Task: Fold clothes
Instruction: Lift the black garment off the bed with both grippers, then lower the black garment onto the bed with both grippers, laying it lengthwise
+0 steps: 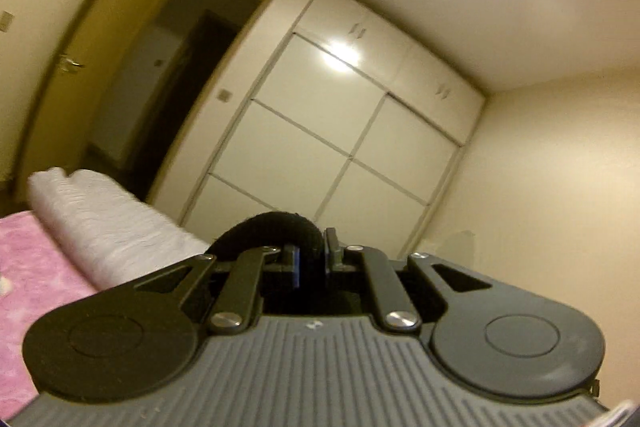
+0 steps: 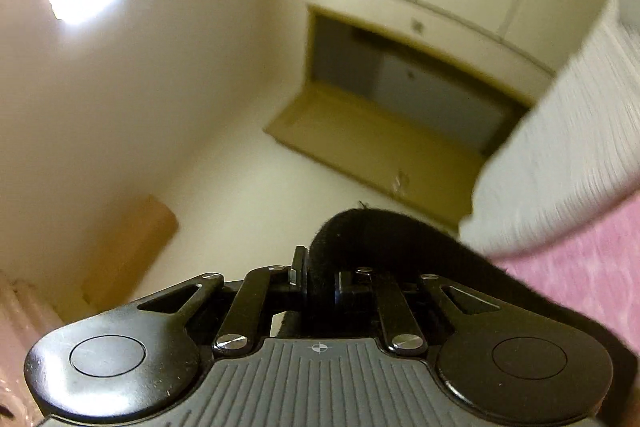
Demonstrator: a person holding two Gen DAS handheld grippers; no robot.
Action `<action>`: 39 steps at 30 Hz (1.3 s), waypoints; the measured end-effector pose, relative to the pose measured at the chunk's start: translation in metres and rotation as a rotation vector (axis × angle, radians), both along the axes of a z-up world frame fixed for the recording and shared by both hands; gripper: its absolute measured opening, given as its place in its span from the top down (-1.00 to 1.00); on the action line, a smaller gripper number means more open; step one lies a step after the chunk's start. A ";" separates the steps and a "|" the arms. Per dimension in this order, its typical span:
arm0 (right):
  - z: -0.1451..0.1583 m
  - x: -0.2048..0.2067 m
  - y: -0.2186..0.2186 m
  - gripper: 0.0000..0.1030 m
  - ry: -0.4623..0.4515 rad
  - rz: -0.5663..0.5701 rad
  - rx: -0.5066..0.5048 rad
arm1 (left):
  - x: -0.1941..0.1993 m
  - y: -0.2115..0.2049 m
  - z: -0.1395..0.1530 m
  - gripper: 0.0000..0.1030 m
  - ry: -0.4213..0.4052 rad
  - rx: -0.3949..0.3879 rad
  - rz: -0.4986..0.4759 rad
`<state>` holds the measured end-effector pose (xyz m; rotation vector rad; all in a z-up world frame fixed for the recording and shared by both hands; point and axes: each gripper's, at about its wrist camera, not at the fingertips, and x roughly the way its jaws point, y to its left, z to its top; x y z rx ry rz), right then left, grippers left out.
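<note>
Both hand-held grippers, left (image 1: 311, 259) and right (image 2: 320, 281), clamp black garment (image 2: 384, 239); cardboard box (image 2: 132, 247) only right view.

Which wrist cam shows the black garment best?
Right wrist: the black garment rises from the shut right gripper and trails right towards the pink bedding. Left wrist shows only a small dark hump pinched in the left gripper.

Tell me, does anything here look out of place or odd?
Nothing stands out. Both the left gripper and right gripper pinch a fold of black fuzzy fabric, lifted above the pink bedcover.
</note>
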<state>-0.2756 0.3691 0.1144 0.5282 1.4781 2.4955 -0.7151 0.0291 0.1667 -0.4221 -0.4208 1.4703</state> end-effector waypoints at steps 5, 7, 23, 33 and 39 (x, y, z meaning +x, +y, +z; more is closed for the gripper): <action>0.043 0.019 -0.037 0.81 -0.004 -0.093 0.070 | 0.000 0.020 0.022 0.86 -0.054 0.008 -0.126; 0.055 0.027 -0.049 0.81 -0.007 -0.132 0.099 | -0.002 0.033 0.027 0.86 -0.058 0.015 -0.177; 0.031 0.050 0.089 0.81 -0.270 -0.394 -0.149 | 0.023 0.281 -0.003 0.85 0.011 -0.215 -0.265; 0.071 0.062 0.036 0.80 -0.233 -0.388 0.103 | 0.028 0.237 -0.015 0.85 0.080 -0.176 -0.293; -0.045 0.066 -0.057 0.79 -0.536 -0.285 -0.138 | 0.036 0.167 -0.166 0.85 0.167 -0.648 -0.341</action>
